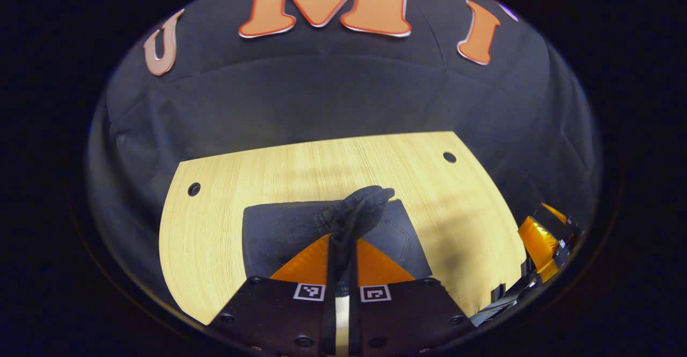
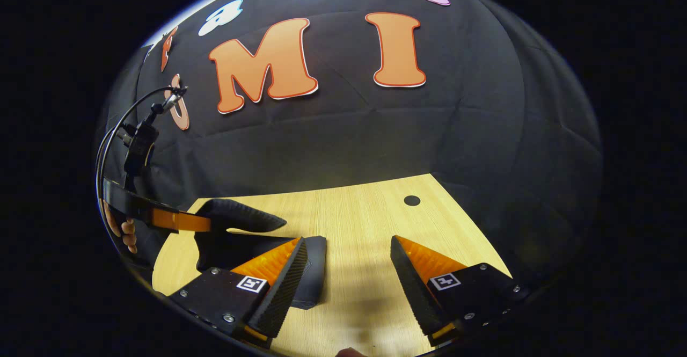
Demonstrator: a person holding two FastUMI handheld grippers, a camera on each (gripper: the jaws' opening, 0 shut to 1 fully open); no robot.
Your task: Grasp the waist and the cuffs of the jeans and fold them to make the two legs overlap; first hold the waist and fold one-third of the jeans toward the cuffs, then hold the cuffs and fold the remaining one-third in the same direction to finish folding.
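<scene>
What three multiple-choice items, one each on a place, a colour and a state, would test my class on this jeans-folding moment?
1. Where do the dark denim jeans lie?
A. on the light wooden table
B. on a chair
C. on the floor

2. What colour are the pads of the left gripper?
A. green
B. orange
C. white

3. How do the fingers of the right gripper stand?
A. closed on the jeans
B. closed on nothing
C. apart, holding nothing

Key: 1 A, the jeans rest on the wood. 2 B, orange shows beside the pinched cloth. 3 C, bare table shows between them.
</scene>
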